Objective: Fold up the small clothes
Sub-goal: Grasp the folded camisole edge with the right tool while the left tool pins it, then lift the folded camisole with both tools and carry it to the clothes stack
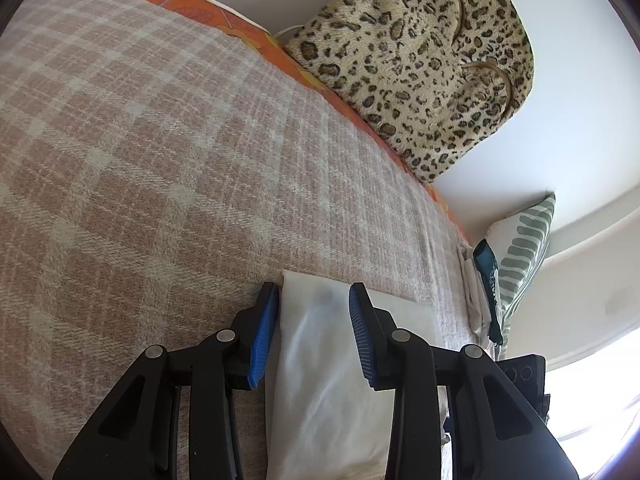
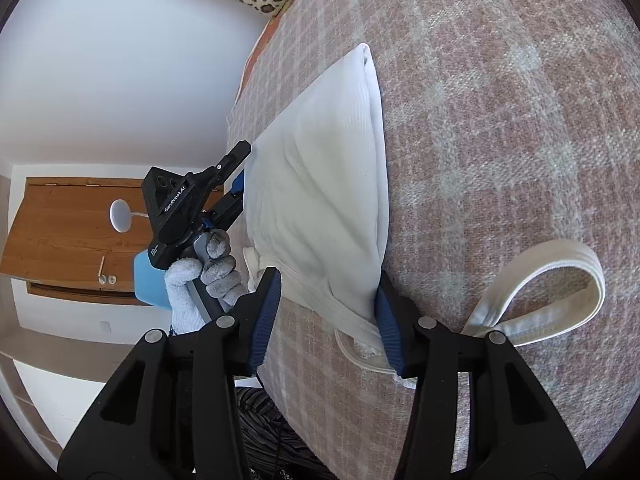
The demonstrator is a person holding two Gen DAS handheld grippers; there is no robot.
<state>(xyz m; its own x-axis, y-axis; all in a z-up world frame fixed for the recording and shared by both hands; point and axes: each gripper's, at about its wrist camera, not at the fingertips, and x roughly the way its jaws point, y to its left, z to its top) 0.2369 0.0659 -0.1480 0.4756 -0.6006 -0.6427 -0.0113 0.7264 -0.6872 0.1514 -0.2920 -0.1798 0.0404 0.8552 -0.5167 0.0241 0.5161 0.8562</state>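
I cannot see where the white garment (image 1: 320,380) ends, because the frame bottom cuts it. My left gripper (image 2: 240,176) hides its tips behind the cloth.

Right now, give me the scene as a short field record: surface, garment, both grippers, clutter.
surface: plaid blanket, pink and cream, over a bed
garment: white garment, folded into a narrow shape, lying flat on the blanket
strap: white strap loop lying loose on the blanket
left gripper: astride one end of the garment, pads not clearly pressing it
right gripper: astride the strap end of the garment, grip unclear
hand: gloved hand holding the left gripper
background: leopard-print cushion, green-striped cushion
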